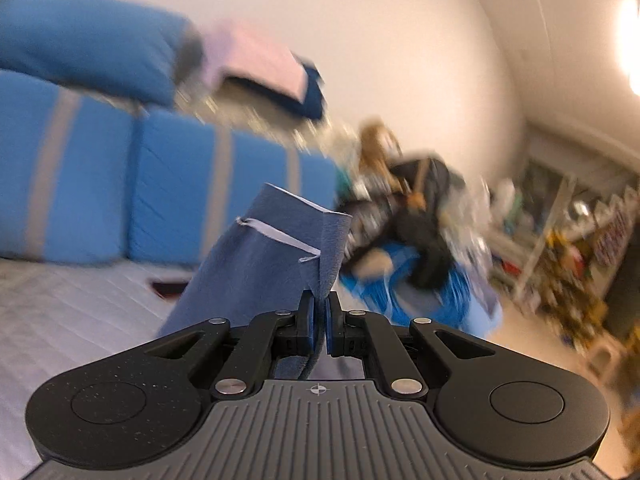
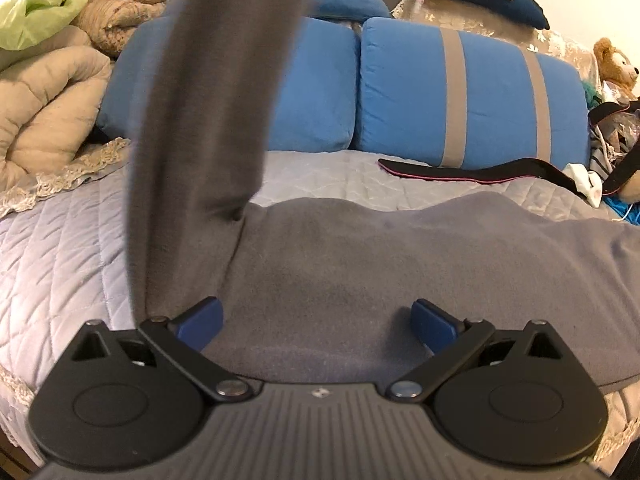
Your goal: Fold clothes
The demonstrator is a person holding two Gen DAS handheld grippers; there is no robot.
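Observation:
A grey-blue fleece garment (image 2: 360, 264) lies spread on the quilted bed (image 2: 60, 248). One part of it, a long strip (image 2: 208, 112), is lifted steeply up and out of the top of the right wrist view. My left gripper (image 1: 319, 312) is shut on the edge of that garment (image 1: 272, 256), which shows a white stitched seam and hangs up in front of the camera. My right gripper (image 2: 316, 320) is open and empty, low over the spread garment, with its fingers on either side of bare fleece.
Blue pillows with grey stripes (image 2: 472, 96) line the head of the bed. Beige and green duvets (image 2: 44, 80) are piled at the left. A black strap with pink edge (image 2: 472, 172) lies behind the garment. A teddy bear (image 2: 616, 64) and clutter sit at the right.

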